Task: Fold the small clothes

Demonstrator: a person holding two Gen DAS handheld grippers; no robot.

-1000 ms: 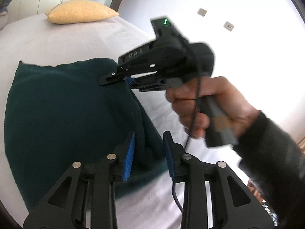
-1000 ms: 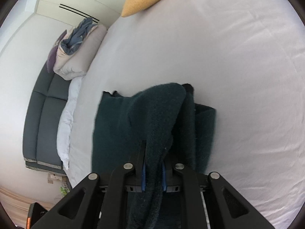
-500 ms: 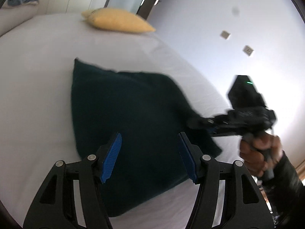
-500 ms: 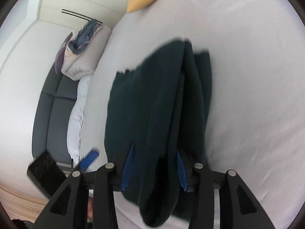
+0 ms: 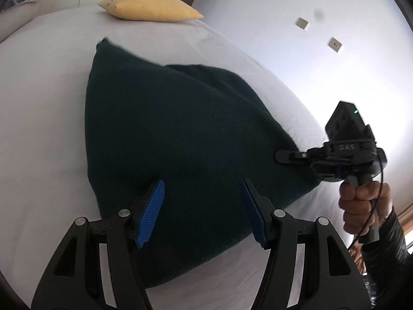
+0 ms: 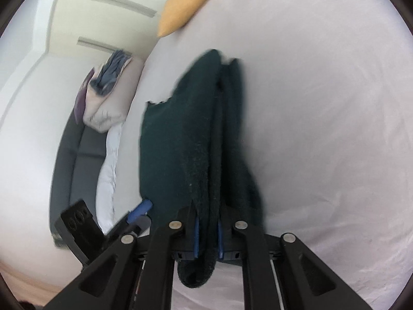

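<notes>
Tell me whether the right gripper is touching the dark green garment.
Touching. The right wrist view shows the right gripper with its blue fingers just closed on a fold of the dark green garment.

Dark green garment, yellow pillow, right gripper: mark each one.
dark green garment (image 5: 180,139), left wrist view, middle of the cloth.
yellow pillow (image 5: 152,10), left wrist view, middle of its top.
right gripper (image 6: 206,240), right wrist view, between the fingertips, clamped on cloth.
</notes>
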